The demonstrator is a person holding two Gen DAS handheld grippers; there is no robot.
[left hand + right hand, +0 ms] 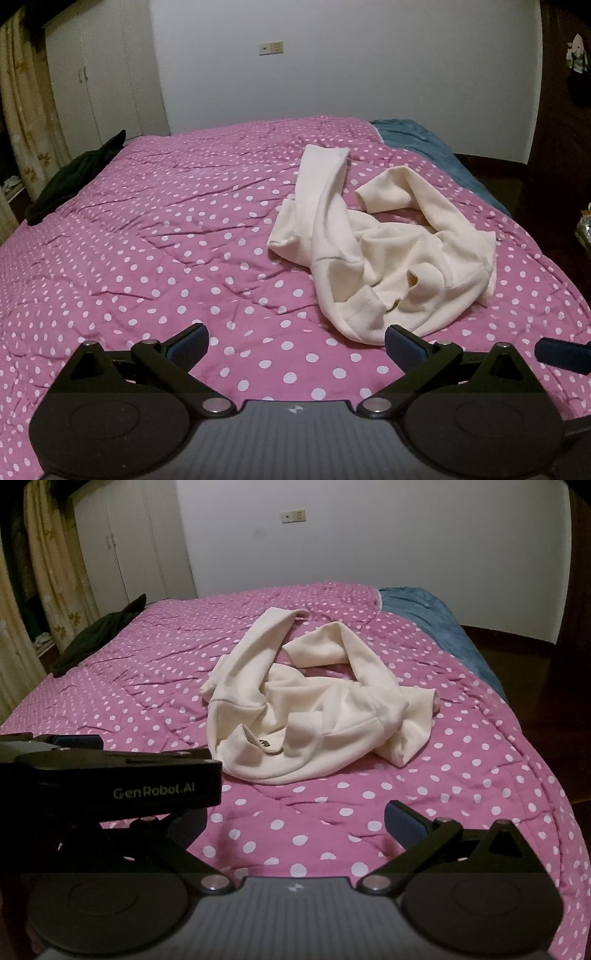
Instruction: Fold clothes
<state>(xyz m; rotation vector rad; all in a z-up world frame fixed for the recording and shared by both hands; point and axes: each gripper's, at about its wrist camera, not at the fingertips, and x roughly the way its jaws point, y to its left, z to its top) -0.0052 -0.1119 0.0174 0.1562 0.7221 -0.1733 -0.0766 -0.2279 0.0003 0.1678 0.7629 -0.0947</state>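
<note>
Left wrist view: your left gripper [295, 343] hangs above the pink dotted quilt [155, 236], its fingers spread wide and holding nothing. The cream sweatshirt [373, 254] lies crumpled on the quilt, just beyond your right-hand pad [404, 345] and not touching it. One sleeve [321, 177] runs away from you toward the white wall [351, 74]. A dark garment [74, 177] sits at the quilt's far left edge, well apart from the sweatshirt; a blue blanket [417, 144] shows past the quilt's far right edge. Left of the sweatshirt the quilt is bare.

Right wrist view: your right gripper [295, 823] is likewise released, with only the quilt [461, 760] between its fingers. The sweatshirt [317, 709] sits bunched mid-quilt, ahead of you. Your left gripper's body [122, 779] crosses the left side, just beside the sweatshirt's near hem. The quilt's right edge drops to dark floor [535, 657].
</note>
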